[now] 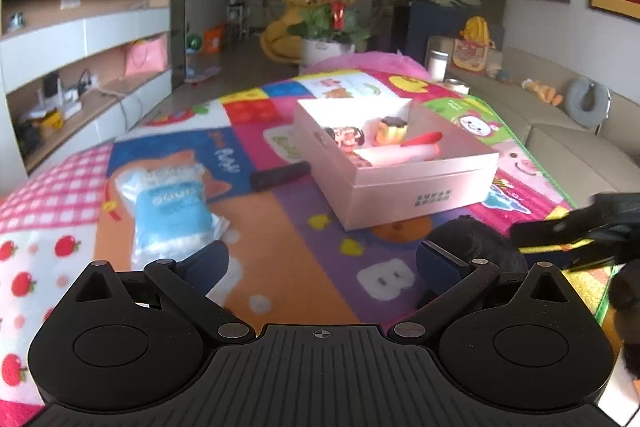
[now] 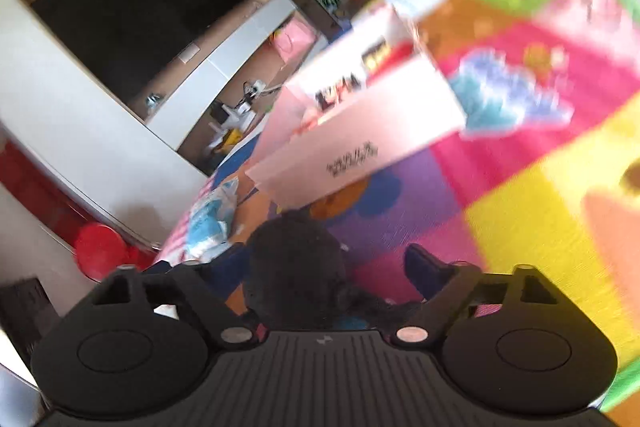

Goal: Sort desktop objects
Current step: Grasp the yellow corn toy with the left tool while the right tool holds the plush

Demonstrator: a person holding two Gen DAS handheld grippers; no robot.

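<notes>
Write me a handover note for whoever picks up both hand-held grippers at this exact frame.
Left hand-held gripper: open, empty, low over the colourful patchwork play mat.
Right hand-held gripper: jaws around the fuzzy black round object; grip unclear, picture blurred.
Done: the pink rectangular cardboard box already holds a gold-capped bottle, a red-tipped tube and a small figurine.
Left: fuzzy black object, dark cylindrical stick, clear bag of blue-labelled cotton swabs.

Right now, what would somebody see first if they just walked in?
Probably the bright cartoon play mat, with a pale pink box in its middle holding small toys. A fuzzy black ball sits between the right gripper's open fingers, and a blue-and-white packet lies left of the box.
</notes>
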